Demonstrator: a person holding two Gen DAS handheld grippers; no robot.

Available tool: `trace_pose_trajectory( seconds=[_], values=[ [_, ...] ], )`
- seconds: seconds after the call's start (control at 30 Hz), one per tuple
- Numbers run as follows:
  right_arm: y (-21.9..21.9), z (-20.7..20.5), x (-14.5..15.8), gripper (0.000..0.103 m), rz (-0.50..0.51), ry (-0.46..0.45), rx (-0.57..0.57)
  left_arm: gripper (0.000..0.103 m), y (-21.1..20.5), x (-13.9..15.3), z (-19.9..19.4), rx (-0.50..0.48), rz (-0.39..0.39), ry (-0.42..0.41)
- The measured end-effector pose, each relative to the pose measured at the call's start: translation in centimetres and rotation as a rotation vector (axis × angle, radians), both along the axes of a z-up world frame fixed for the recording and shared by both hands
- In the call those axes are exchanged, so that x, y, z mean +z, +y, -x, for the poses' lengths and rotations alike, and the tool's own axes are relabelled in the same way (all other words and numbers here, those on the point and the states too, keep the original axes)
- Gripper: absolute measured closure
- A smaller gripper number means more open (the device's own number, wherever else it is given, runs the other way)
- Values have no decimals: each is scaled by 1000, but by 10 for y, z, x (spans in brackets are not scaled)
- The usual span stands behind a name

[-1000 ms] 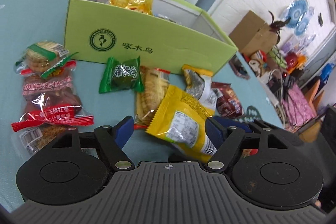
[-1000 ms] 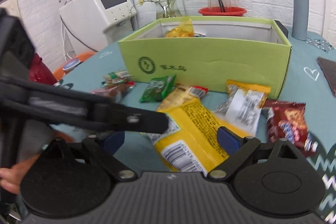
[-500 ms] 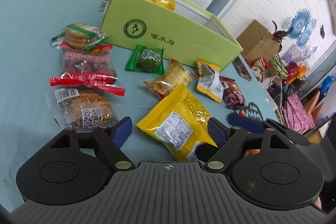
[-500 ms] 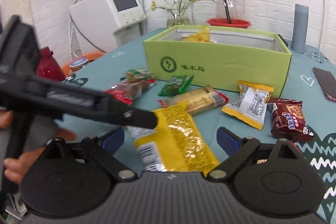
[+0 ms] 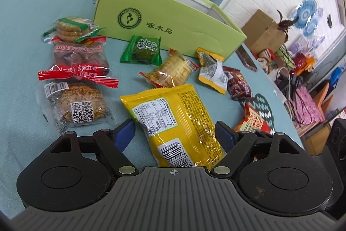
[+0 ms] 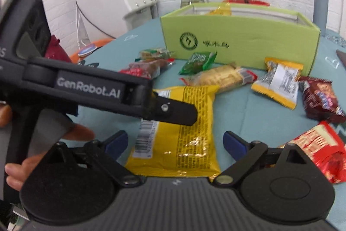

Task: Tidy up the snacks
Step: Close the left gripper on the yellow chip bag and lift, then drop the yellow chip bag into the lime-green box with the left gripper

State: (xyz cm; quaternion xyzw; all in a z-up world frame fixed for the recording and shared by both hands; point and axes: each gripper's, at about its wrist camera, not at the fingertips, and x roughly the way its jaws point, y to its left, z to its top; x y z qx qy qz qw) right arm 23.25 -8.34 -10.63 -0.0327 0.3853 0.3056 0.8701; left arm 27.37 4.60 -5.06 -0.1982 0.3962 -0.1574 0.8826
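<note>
Nearest you, both hand-held grippers frame the same yellow packet, which lies flat on the counter. Your left hand-held gripper is spread wide, blue pads either side of the packet without pressing it. Your right hand-held gripper is also wide and holds nothing; the packet lies between its pads too, and the left tool reaches across over it from the side.

Just beyond lie loose snacks: a QR biscuit, a red-banded date pack, a green sweet, a cracker roll, a yellow sachet, a brown bar and a red pack.

Farthest, the green box stands open with a few snacks already inside.

You appear to be at the pick-up step. Next, one hand-held gripper should close on the packet and carry it over the box wall; the other should probably back away first.
</note>
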Motion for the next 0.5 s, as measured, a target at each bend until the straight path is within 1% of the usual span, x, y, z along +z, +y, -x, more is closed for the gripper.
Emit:
trace_pose_trajectory(
  seconds=[0.03, 0.07, 0.1, 0.13, 0.17, 0.23, 0.33, 0.4, 0.5],
  values=[
    [2, 3, -2, 9, 8, -13, 7, 37, -2, 0, 1, -5, -14, -8],
    [6, 7, -2, 13, 16, -26, 25, 48, -4, 0, 2, -12, -32, -16],
    [9, 10, -1, 20, 19, -40, 44, 74, -8, -1, 2, -39, -43, -13],
    [11, 13, 1, 23, 26, -49, 44, 75, -10, -1, 3, -51, -25, -7],
    [12, 16, 3, 24, 34, -64, 44, 77, -10, 1, 5, -45, -19, -11],
    [8, 18, 13, 24, 22, -96, 40, 78, -11, 13, 6, -50, -8, -36],
    [2, 10, 35, 23, 7, -154, 25, 78, -14, 38, -5, -58, 19, -82],
    [-1, -5, 52, 21, 10, -201, 26, 78, -17, 59, -23, -72, 31, -119],
    [-3, -44, 78, 19, 34, -277, 19, 77, -25, 92, -64, -88, 27, -179]
  ],
)
